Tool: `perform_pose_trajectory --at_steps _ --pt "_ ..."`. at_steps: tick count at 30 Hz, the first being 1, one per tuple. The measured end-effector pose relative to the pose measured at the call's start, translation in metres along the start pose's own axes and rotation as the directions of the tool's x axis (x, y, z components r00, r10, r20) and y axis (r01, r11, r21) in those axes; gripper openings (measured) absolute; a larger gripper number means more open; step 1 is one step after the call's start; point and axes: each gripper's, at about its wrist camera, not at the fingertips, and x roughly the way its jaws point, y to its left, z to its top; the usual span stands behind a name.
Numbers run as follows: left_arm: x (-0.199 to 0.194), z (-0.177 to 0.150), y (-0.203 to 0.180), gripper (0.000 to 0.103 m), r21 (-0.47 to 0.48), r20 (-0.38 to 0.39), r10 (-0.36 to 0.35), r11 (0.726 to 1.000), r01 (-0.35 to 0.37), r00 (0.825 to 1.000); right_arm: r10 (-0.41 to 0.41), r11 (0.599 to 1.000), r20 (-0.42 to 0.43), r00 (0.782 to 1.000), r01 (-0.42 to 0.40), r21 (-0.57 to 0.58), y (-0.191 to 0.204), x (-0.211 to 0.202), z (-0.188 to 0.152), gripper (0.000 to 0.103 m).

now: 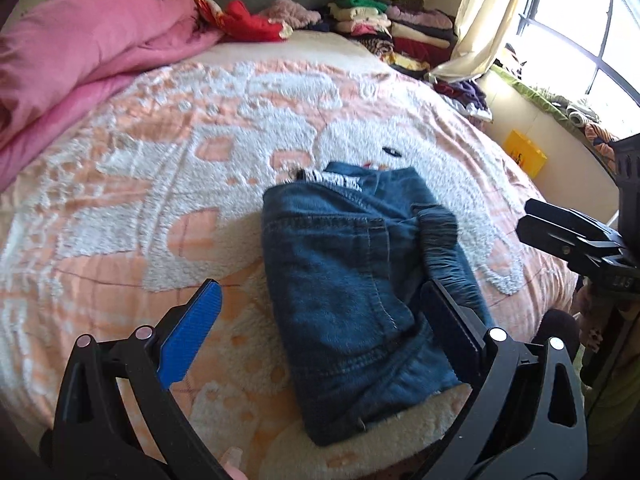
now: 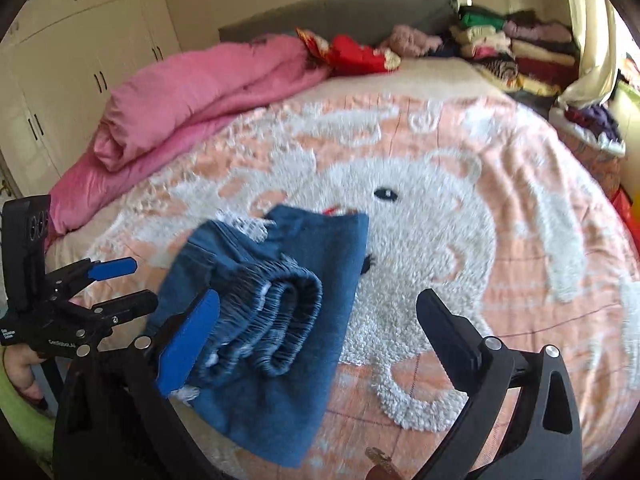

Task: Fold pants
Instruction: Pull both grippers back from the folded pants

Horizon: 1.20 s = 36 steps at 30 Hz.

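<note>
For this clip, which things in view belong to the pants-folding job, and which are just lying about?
Part of the job:
- folded blue jeans on the bedspread
- left hand-held gripper, open
- right hand-held gripper, open

Just lying about:
- pink quilt
- red garment
- stacked folded clothes
- yellow box
- white wardrobe

A bed with a peach blanket fills the room; white wardrobe on one side, a bright window with cream curtain opposite.
</note>
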Motion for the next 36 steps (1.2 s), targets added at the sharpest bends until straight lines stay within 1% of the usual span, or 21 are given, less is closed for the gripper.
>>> perform_pose_trajectory --at_steps 5,8,19,25,30,36 --pt "-0.022 0.001 -0.001 0.093 -0.005 0.039 0.009 1.000 -0.009 0.999 -0.010 1.000 0.061 0.998 0.011 -0.008 0.008 -0.028 0.000 0.098" --pt "-0.033 0.001 -0.001 0.093 -0.011 0.062 0.016 1.000 -0.016 0.998 -0.023 1.000 0.085 0.996 0.024 -0.011 0.011 -0.037 0.000 0.098" --pt "-0.057 0.002 -0.004 0.093 -0.018 0.111 0.035 0.999 -0.033 0.993 -0.048 0.998 0.127 0.991 0.054 -0.042 0.025 -0.058 -0.005 0.098" --pt "-0.068 -0.003 -0.008 0.093 -0.012 0.137 0.041 0.999 -0.040 0.990 -0.077 0.994 0.165 0.983 0.088 -0.061 0.034 -0.067 -0.009 0.098" --pt "-0.075 -0.012 -0.013 0.093 -0.003 0.150 0.043 0.999 -0.043 0.988 -0.086 0.994 0.171 0.982 0.095 -0.048 0.034 -0.073 -0.016 0.098" --pt "-0.075 -0.031 -0.017 0.093 0.007 0.130 0.044 0.999 -0.045 0.991 -0.088 0.994 0.147 0.985 0.098 -0.059 0.039 -0.076 -0.033 0.098"
